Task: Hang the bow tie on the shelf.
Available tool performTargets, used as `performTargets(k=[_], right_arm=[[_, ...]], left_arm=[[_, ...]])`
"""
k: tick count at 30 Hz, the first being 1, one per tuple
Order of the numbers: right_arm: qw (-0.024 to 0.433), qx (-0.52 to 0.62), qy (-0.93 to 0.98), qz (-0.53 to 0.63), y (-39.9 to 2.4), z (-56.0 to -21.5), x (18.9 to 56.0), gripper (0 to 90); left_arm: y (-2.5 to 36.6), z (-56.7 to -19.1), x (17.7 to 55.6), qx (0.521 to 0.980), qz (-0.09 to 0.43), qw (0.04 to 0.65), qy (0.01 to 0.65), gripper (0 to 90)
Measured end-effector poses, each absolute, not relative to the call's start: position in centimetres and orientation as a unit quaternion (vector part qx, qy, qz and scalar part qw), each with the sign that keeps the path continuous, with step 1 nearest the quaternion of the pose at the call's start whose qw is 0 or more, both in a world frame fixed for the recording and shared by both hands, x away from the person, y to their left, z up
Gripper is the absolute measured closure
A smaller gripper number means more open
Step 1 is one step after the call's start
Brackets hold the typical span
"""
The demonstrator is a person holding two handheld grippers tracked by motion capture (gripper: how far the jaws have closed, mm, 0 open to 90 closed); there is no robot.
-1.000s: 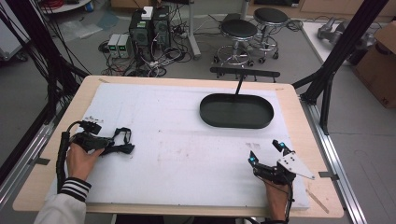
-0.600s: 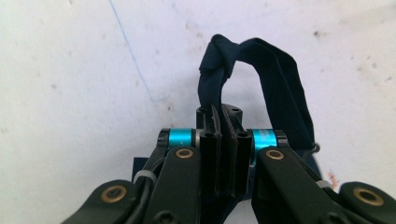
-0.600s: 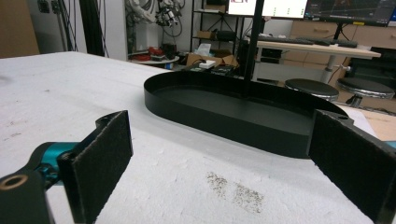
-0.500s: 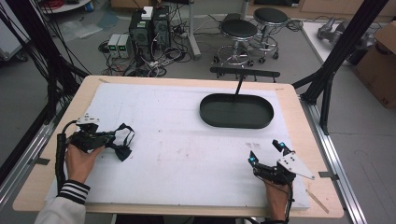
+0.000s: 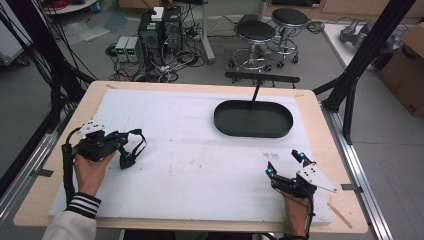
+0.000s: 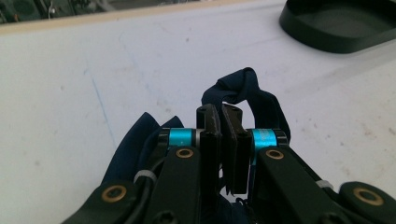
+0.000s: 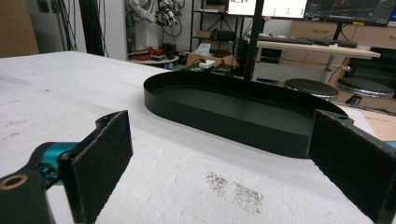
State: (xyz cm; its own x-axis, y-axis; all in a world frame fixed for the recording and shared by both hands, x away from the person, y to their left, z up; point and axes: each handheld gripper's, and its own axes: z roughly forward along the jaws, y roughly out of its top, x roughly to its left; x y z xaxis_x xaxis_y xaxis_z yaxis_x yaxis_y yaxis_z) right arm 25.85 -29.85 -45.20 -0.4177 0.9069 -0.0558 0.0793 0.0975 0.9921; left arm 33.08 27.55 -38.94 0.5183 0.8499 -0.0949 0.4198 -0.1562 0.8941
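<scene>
Since a second ago the left claw (image 5: 131,150) has drawn slightly back toward the person's edge of the counter, carrying the dark navy fabric strap (image 5: 134,148) with it; right claw (image 5: 285,163) unmoved.

Left claw: jaws pressed close together, pinching the dark navy fabric strap (image 6: 247,93). In the left gripper view one loop of strap rises just beyond the jaw tips, more cloth bunches below and to the left of the jaws. In the high view the strap hangs off the claw tip in a loop, over the white foam sheet (image 5: 200,150) covering the wooden counter (image 5: 310,100).

Right claw (image 7: 219,163): jaws spread wide, nothing between them, hovering low over the white sheet (image 7: 187,177). A patch of dark specks marks the sheet between the jaws.

Black oval shallow tray (image 7: 233,112): straight ahead of the right claw, near, apart from it. From the left claw, the tray (image 6: 341,23) sits well apart, ahead and to the right.
</scene>
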Motion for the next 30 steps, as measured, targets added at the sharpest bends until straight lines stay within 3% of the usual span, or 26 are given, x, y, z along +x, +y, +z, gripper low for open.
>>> performTargets(k=[9, 30], right_arm=[[0.38, 0.384, 0.637, 0.549, -29.9, -45.2, 25.9, 5.9], [0.378, 0.386, 0.636, 0.55, -29.9, -45.2, 25.9, 5.9]], left_arm=[[25.8, -37.4, 33.0, 0.695, 0.242, 0.548, 0.398, 85.8], [20.8, -35.0, 35.3, 0.697, 0.217, 0.589, 0.347, 85.8]])
